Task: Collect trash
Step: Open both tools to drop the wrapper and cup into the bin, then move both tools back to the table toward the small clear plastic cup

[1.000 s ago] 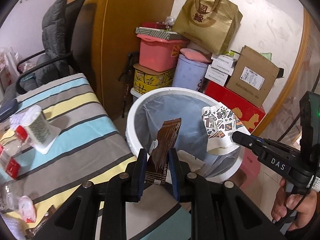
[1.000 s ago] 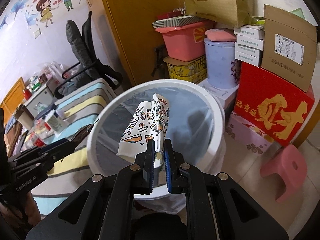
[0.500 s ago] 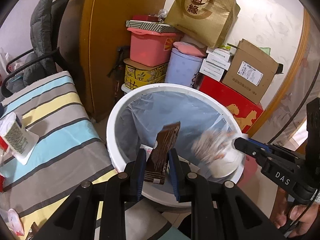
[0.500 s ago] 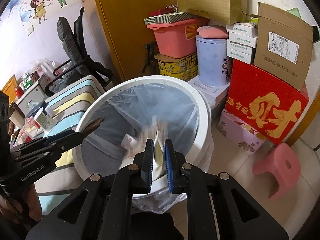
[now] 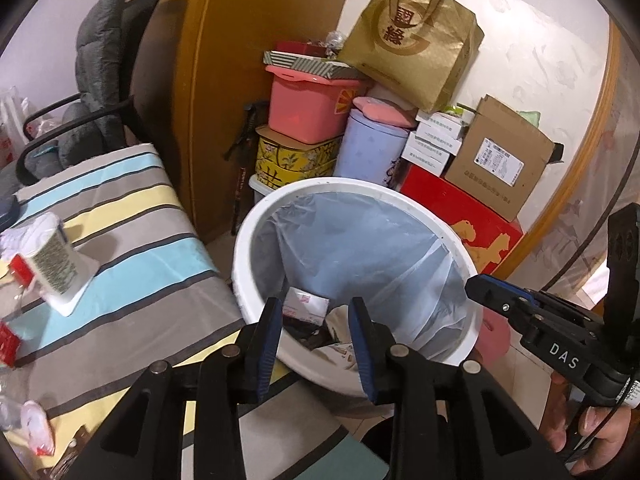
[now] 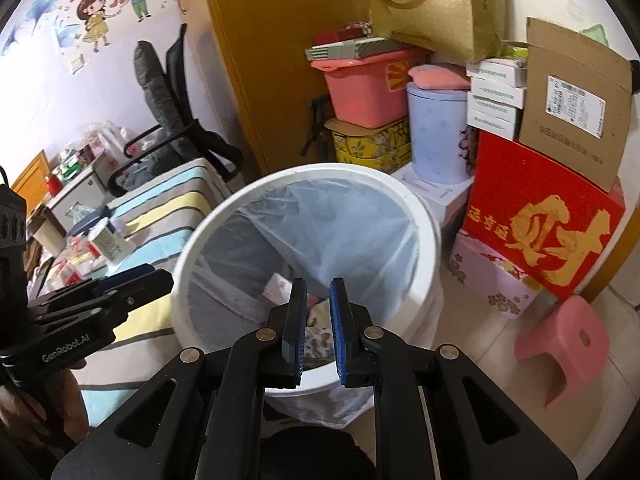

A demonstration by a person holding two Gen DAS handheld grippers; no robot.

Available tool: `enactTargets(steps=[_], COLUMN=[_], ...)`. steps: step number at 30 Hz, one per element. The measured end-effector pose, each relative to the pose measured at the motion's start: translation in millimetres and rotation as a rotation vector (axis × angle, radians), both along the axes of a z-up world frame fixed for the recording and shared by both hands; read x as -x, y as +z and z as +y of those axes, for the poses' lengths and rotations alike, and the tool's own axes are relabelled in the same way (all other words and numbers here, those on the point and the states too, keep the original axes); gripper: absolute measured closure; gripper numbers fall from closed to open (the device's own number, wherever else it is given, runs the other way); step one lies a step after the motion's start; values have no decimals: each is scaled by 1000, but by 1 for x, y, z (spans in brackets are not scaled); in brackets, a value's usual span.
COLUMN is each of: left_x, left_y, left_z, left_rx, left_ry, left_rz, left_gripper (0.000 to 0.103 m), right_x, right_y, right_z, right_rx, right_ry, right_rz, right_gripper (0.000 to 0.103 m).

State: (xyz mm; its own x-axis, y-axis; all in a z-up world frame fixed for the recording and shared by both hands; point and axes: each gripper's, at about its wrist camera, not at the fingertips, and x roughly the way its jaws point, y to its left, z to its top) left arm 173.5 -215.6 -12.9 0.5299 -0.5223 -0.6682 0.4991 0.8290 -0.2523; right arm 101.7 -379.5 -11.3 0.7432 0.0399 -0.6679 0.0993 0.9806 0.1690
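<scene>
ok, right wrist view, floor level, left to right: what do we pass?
Striped blue-yellow-grey cloth → white plastic-lined trash bin → lilac flowered box → pink plastic stool.

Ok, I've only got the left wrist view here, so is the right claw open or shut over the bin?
Observer: Open. The right wrist view shows the right claw with a clear gap between its fingers and nothing in it.
Operator: And where's the patterned paper cup?
Observer: The patterned paper cup lies inside the white bin, visible through that gap.
Operator: Anything on the floor past the bin?
Observer: A pink stool stands to the bin's right, apart from it.
</scene>
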Motion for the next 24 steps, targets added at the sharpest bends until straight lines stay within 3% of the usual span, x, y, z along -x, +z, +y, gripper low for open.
enactTargets(steps=[12, 24], left_x=[35, 68], left_y=[7, -2], left_z=[50, 106], left_rx=[-24, -37], left_ry=[110, 232], left_rz=[-51, -34], left_gripper=[69, 69], right_x=[5, 8], right_y=[1, -4], right_z=[35, 66], right_rx=[-45, -79], right_ry=[149, 256], right_rz=[-9, 18], right_gripper=[89, 89])
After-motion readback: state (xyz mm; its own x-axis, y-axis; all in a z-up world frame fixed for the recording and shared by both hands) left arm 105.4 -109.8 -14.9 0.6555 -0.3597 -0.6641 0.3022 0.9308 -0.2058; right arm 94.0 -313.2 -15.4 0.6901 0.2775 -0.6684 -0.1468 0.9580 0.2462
